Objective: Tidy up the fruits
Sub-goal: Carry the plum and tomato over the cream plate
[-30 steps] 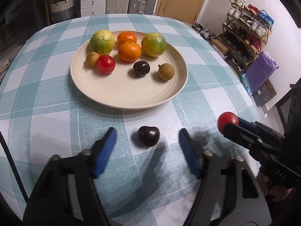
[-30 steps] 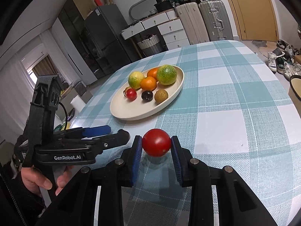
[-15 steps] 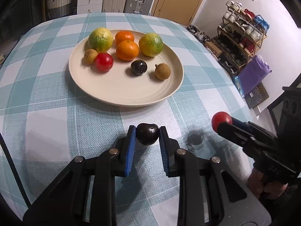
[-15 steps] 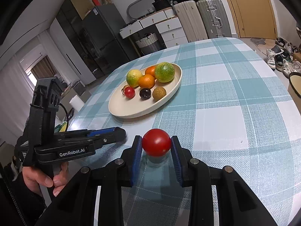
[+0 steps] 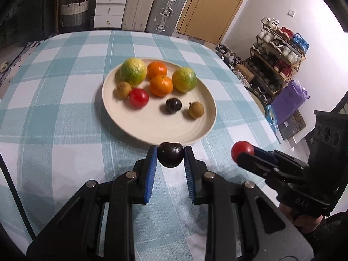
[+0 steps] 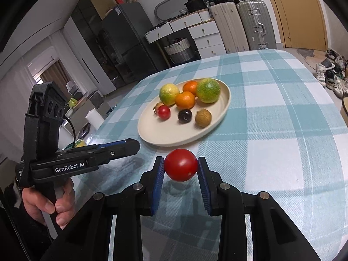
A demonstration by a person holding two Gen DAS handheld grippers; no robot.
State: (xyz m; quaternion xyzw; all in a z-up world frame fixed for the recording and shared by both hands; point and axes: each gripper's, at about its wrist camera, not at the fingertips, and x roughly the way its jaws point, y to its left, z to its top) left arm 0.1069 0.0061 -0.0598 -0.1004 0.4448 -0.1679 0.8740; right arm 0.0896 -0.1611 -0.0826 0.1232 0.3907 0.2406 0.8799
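Left gripper [image 5: 170, 158]: matte black linkage arms, silver pivot screws, ribbed blue pads [image 5: 151, 169]. Right gripper [image 6: 181, 168]: same build. Seen from the right wrist, the left unit's side reads "GenRobot.AI" in white; black cable [image 6: 70, 128] loops behind its upright housing. Hand [image 6: 49, 204] bare on grip.

Closed the left gripper [image 5: 170, 157] on the dark plum [image 5: 170, 157] that was sitting loose on the checked tablecloth [image 5: 54, 117] between wide-open blue pads a second ago. Plum now pinched and off the cloth, carried closer to the near rim of the plate [image 5: 174, 130]. Plate sits further up in the left wrist view than before. Right gripper [image 6: 180, 167] with its red tomato [image 6: 180, 164] nudged nearer the plate too, tomato just short of the rim in the right wrist view.
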